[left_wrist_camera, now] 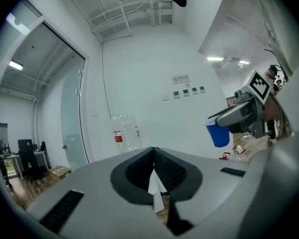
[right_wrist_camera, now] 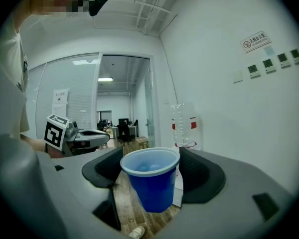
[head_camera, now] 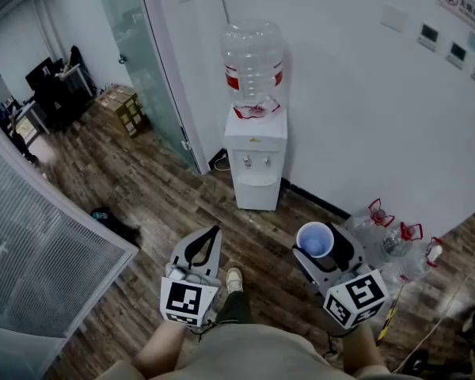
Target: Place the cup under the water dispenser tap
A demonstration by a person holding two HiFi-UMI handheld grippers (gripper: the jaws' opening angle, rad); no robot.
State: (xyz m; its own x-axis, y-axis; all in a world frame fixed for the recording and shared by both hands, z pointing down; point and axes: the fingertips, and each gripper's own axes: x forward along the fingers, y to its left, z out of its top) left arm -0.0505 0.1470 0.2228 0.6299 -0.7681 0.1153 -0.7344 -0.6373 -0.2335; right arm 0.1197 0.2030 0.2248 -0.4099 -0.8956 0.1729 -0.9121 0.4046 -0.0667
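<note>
A white water dispenser (head_camera: 256,161) with a clear bottle (head_camera: 253,66) on top stands against the wall ahead, its taps above a recess. My right gripper (head_camera: 317,244) is shut on a blue cup (head_camera: 315,239), upright and well short of the dispenser. In the right gripper view the blue cup (right_wrist_camera: 152,180) sits between the jaws, with the dispenser's bottle (right_wrist_camera: 183,126) behind it. My left gripper (head_camera: 212,236) is shut with nothing in it; in the left gripper view its jaws meet, and the cup (left_wrist_camera: 219,133) shows off to the right.
Several empty water bottles (head_camera: 389,242) lie on the wooden floor right of the dispenser. A glass door (head_camera: 138,62) and cardboard boxes (head_camera: 123,105) are to the left. A partition with blinds (head_camera: 39,244) runs along my left. A cable (head_camera: 451,299) trails at the right.
</note>
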